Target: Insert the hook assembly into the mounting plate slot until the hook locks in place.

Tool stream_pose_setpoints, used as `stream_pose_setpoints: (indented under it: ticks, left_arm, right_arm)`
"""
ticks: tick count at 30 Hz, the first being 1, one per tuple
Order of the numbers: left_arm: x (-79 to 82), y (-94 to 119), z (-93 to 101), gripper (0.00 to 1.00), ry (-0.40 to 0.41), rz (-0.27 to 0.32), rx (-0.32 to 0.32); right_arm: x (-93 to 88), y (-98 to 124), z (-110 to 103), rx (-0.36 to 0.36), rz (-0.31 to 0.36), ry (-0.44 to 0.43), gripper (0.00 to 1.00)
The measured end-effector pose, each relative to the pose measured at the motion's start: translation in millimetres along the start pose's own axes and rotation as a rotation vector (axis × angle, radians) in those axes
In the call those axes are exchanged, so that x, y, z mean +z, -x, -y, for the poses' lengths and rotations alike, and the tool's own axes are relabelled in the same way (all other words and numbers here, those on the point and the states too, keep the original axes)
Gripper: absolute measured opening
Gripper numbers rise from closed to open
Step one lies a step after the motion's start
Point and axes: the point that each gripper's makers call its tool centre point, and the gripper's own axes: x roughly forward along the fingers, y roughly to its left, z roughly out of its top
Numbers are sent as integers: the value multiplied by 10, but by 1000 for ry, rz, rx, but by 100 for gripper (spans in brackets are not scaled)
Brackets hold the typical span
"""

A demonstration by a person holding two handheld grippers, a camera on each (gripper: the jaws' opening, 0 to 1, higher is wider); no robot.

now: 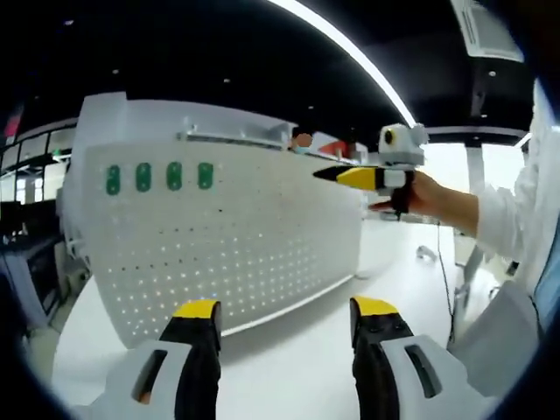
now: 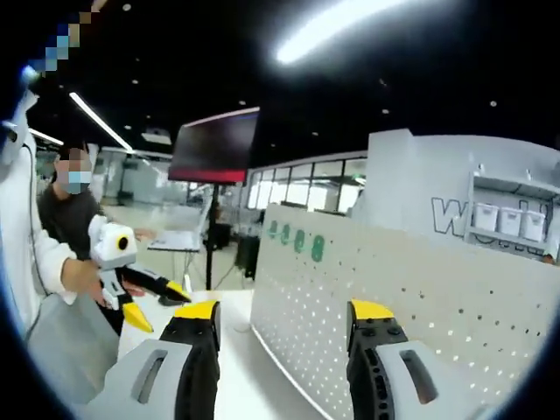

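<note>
White table (image 1: pixel 332 350) lies bare before the upright pegboard (image 1: pixel 227 236); both tools, left (image 1: pixel 284 328) and right (image 2: pixel 284 328), gape apart.

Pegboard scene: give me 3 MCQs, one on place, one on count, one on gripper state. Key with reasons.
1. Where on the white pegboard do the green hooks sit?
A. along its bottom edge
B. in a row near its top
C. on the table in front of it

2. How many green hooks are on the pegboard?
A. two
B. four
C. six

3. How do the left gripper jaws stand?
A. apart, with nothing between them
B. shut on a green hook
C. clamped on the pegboard edge

Key: 1 B, the left gripper view shows them side by side high on the panel. 2 B, four green ovals count out in that row. 3 A, the white table shows in the gap between the yellow-tipped jaws. The right gripper jaws stand apart likewise.
</note>
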Motion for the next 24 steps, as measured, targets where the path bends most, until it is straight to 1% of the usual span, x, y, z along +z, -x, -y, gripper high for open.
stream_pose_setpoints:
  ticks: [5,6,7,12,13,18,20,24]
  left_arm:
    - [68,18,54,64,-22,-9,-11]
    - [74,24,60,64,-25,-10,-11]
    - [99,47,75,65,-26,-9,-11]
    - [184,177,82,66,-21,3,-6]
    - [193,200,79,67,-18,6,-3]
    - [176,343,104,68,-7,-3,-3]
    - [166,396,110,69,-6,-6,-1]
    - [179,509,115,70,10,4,8]
  right_arm:
    - [-136,240,-31,-56,-14,-31,59]
    - [-143,261,-34,-62,-14,-34,59]
    - [-173,342,-53,-83,-14,-50,60]
    - [-252,548,-138,-127,-24,-64,61]
    - [-278,604,-141,-147,-27,-69,62]
    - [-364,790,-200,-205,-38,-93,65]
    - [-383,858,-240,-234,-44,-84,68]
    - [-394,960,-325,-268,-44,-90,70]
